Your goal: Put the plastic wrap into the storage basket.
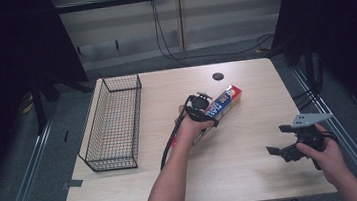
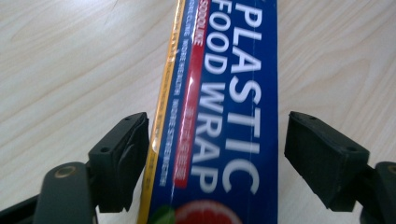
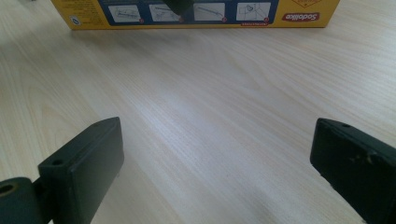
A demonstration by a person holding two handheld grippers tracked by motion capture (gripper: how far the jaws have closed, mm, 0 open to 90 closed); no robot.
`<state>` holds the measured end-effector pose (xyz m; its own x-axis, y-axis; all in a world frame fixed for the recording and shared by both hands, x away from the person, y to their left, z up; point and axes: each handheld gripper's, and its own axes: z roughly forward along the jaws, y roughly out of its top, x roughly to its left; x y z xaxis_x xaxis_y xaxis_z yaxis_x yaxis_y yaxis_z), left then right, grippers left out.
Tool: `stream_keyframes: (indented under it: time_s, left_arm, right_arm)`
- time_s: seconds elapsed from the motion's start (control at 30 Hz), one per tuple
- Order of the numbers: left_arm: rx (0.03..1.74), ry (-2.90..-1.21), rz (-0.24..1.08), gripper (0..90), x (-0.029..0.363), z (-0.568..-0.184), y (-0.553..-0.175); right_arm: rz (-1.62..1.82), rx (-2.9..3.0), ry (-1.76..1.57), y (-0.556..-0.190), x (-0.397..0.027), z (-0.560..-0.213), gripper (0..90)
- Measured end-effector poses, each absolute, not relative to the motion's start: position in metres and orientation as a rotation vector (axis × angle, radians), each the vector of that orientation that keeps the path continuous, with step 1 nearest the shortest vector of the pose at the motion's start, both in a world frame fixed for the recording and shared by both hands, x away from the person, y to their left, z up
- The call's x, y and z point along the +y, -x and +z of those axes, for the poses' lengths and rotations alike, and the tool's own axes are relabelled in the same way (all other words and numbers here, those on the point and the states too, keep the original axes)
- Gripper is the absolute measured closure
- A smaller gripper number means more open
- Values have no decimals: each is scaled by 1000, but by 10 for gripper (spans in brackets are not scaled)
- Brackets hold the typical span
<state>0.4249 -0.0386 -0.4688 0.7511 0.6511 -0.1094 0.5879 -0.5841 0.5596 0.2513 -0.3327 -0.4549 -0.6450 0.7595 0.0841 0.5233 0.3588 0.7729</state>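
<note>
Left gripper [image 1: 206,108] sits over the long blue-and-yellow cardboard box of plastic wrap [image 1: 227,99], table centre, box axis running roughly 2-to-8 o'clock. In the left gripper view the jaws straddle the box [image 2: 224,116] across its narrow width: left-hand jaw touching or nearly touching the yellow edge, the other with a small gap off the blue face. So spread around it, not yet clamped. Grabbing across the short side makes sense, the jaws wouldn't span the length.

Right gripper [image 1: 284,142] is parked at about 4 o'clock, well apart from the box, jaws wide with nothing between them, aimed back toward the box's yellow side panel [image 3: 196,11]. Looks like standby.

Black wire mesh basket [image 1: 113,122] stands at 9 o'clock, long side parallel to the table edge — likely drop target, my guess.

Readable text: "PLASTIC FOOD WRAP" in white on blue; "Sodolike" on a red tag; instruction pictograms on the yellow side. Small red-strip print is too blurred.

Light wood-grain table [image 1: 254,173].
</note>
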Motion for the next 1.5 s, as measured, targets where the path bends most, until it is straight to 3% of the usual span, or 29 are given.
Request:
stream_keyframes:
  time_s: [0.1,0.2,0.37,0.47,0.97,1.5]
  left_arm:
    - [935,-2396,141,268,-43,-470,-430]
    - [930,-2391,154,375,-43,-470,-431]
    - [935,-2454,151,404,-46,-465,-429]
    - [980,-2511,94,417,-44,-459,-428]
    - [1103,-2509,57,430,-26,-449,-424]
    - [1220,-2476,104,435,-2,-417,-425]
  right_arm:
    - [1171,2331,-1144,-252,-333,-455,29]
    - [1172,2330,-1146,-252,-333,-455,29]
    - [1176,2333,-1140,-252,-332,-454,29]
    - [1182,2333,-1147,-252,-333,-454,28]
    - [1183,2341,-1138,-252,-330,-454,28]
    - [1182,2343,-1132,-252,-328,-453,28]
